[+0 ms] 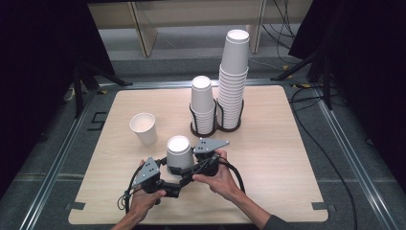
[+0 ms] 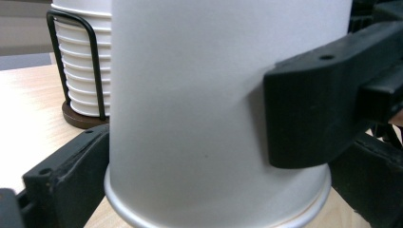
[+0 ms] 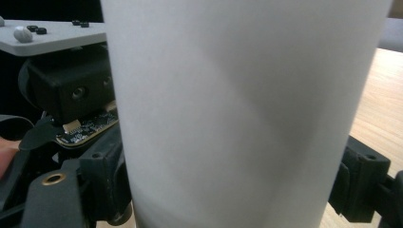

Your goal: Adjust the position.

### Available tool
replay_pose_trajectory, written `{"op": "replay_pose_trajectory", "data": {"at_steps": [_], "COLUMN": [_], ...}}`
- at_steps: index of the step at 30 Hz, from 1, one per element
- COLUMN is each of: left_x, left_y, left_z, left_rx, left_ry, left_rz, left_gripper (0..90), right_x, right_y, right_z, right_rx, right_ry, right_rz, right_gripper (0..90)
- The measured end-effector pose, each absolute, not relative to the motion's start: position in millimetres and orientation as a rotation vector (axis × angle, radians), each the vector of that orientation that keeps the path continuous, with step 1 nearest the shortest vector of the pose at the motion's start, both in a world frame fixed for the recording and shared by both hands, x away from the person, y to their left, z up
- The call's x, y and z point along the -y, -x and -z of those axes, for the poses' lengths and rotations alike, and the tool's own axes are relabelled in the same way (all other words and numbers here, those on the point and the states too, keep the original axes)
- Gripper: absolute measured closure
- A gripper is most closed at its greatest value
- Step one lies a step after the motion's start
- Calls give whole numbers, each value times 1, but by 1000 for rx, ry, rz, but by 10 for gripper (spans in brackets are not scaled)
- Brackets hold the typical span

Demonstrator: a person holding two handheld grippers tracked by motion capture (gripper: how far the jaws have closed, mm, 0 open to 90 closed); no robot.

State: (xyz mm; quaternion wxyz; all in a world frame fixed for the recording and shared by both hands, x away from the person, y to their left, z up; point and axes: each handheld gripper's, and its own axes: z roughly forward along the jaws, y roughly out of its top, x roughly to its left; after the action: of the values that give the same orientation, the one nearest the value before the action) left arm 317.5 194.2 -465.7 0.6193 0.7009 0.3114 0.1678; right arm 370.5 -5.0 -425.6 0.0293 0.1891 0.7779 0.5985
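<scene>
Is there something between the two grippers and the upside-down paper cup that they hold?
No. Both the left gripper and the right gripper have their jaws directly against the wall of the upside-down cup, with nothing visible between.

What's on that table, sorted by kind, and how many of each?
Loose paper cups: 2, one upside down between both grippers' jaws, one upright
Cup stacks: 2, short and tall
Wire rack: 1
Grippers: 2, left and right
Total: 7
</scene>
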Motion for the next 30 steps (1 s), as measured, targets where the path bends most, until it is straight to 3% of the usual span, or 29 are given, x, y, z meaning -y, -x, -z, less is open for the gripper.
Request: {"op": "replay_pose_trajectory", "data": {"at_steps": [14, 30], "left_x": [-195, -196], "left_y": [-314, -315], "left_z": [460, 462], "left_rx": [-642, -543], "left_ry": [-1671, -1836], "left_rz": [-438, -536], "left_gripper": [87, 108], "right_x": [8, 28], "right_y": [-368, -372], "right_z": [413, 377], "right_rx": [-2481, -2499], "right_ry": [-590, -532], "right_rz": [-1780, -1750], "right_gripper": [125, 190]}}
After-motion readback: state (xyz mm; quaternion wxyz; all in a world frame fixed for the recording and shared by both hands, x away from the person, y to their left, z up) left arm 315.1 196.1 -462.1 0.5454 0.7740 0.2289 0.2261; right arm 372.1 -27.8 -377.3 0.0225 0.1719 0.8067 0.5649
